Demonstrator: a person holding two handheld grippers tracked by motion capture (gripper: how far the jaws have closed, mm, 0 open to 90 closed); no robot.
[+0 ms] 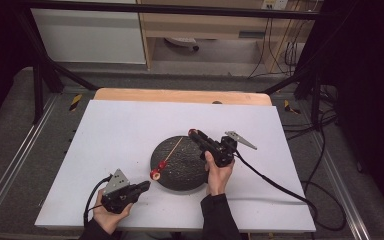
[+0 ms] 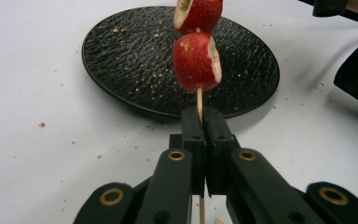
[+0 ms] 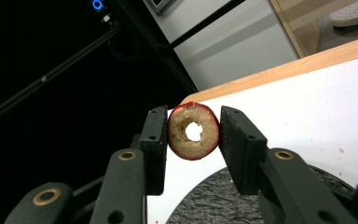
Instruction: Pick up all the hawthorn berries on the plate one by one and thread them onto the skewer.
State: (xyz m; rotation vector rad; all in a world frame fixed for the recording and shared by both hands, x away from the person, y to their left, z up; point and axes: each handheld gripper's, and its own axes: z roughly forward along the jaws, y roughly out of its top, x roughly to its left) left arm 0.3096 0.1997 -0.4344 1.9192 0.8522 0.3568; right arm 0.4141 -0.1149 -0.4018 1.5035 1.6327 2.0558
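Nearest the person, the left gripper (image 1: 143, 187) sits low over the white table (image 1: 115, 135), its jaws pinched together on a thin wooden skewer (image 2: 199, 103). In the left gripper view the stick runs up between the two black jaws with no gap left, and two red fruit pieces (image 2: 197, 59) are threaded on it just above the jaw tips, the lower one cut to show pale flesh. From the high view the skewer slants away from that gripper across the black plate (image 1: 180, 170), its bare end pointing toward the far rim, with the fruit sitting at the plate's near left edge.

The right gripper (image 1: 194, 134) is held above the far side of the plate, raised off the table. Its jaws stand a moderate way apart and clamp a cored fruit ring (image 3: 194, 130) between them; in the right gripper view the ring faces the camera, red skin around tan flesh, with a hole through its middle and each jaw pressed against a side. From above that ring shows only as a small red spot at the jaw tips.

The left gripper view picks out crumbs scattered over the plate's rough surface and the table around it. Beyond the table's wooden far edge (image 1: 180, 95) stand a black frame bar (image 1: 170, 9), cabinets and loose cables on the floor.
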